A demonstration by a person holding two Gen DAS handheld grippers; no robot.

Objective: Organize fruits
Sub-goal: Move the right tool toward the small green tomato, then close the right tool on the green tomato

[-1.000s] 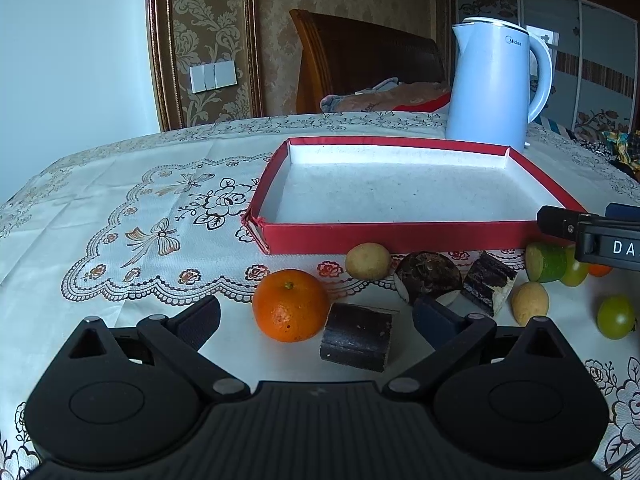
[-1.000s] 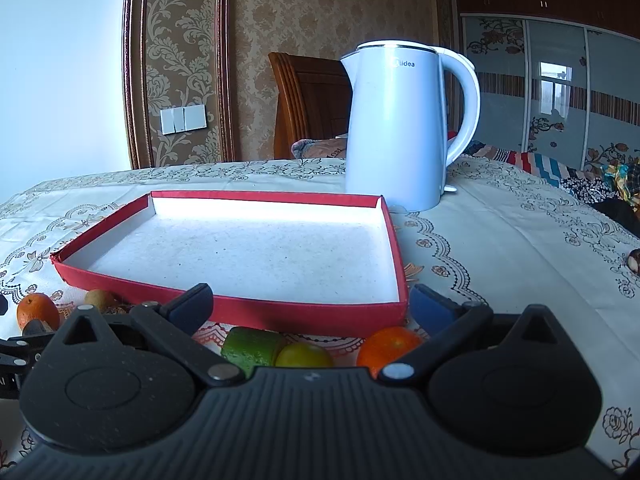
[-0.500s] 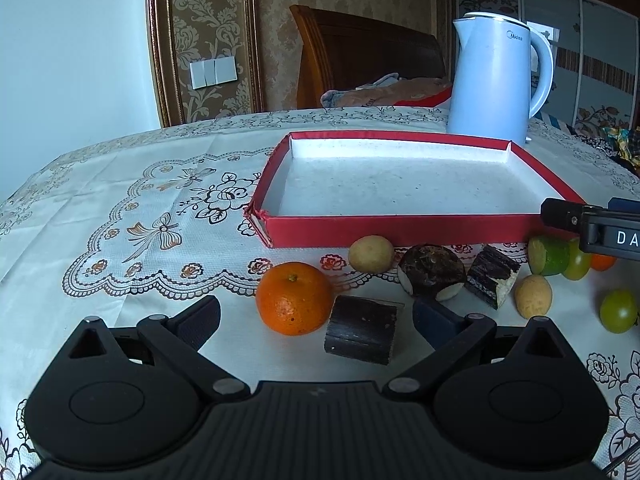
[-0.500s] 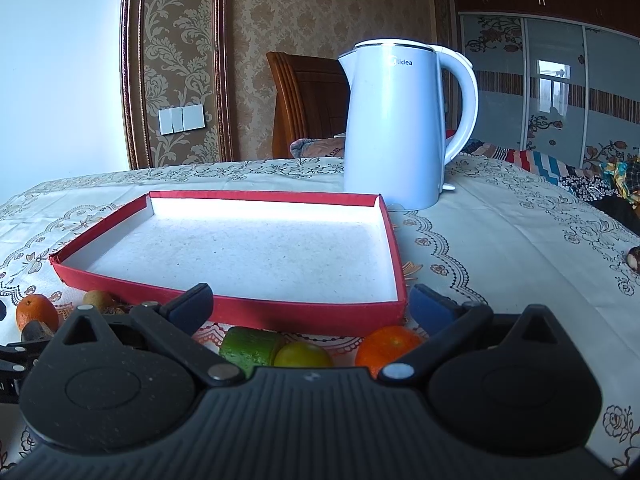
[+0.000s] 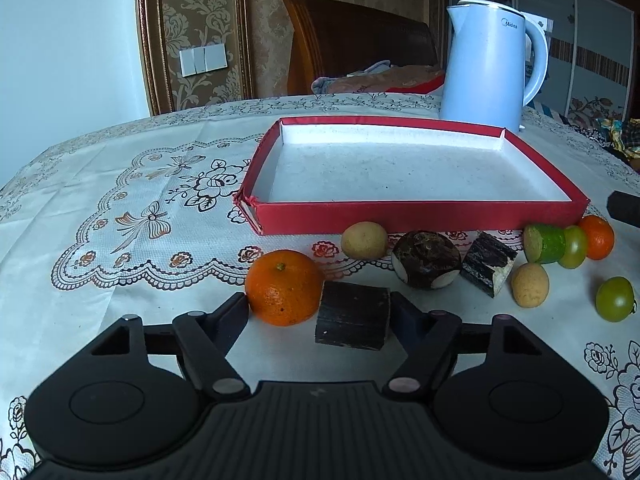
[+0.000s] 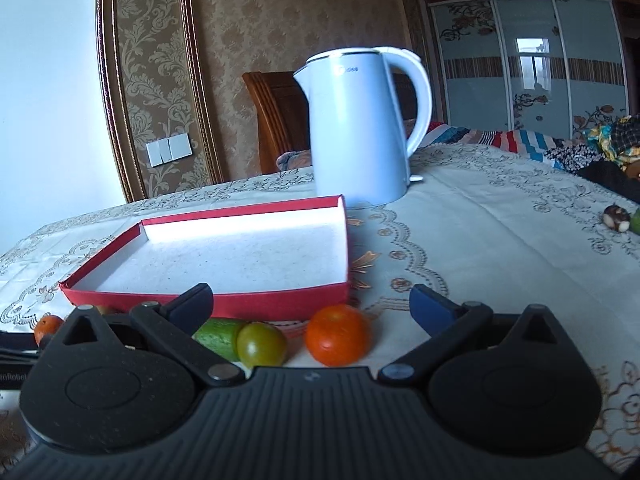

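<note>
My left tool (image 5: 318, 312) is closing around the orange (image 5: 284, 287) and dark block (image 5: 353, 315), pads not yet pressing. My right tool (image 6: 311, 307) stands wide open and empty, near the red tray (image 6: 208, 304).

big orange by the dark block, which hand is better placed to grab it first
Left. Its fingers already flank the big orange and dark block and are closing. The right gripper stands open at the row's far end.

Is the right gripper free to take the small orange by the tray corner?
Probably yes. The small orange lies between the right gripper's open fingers, apart from the green tomato, with nothing lying over it.
</note>
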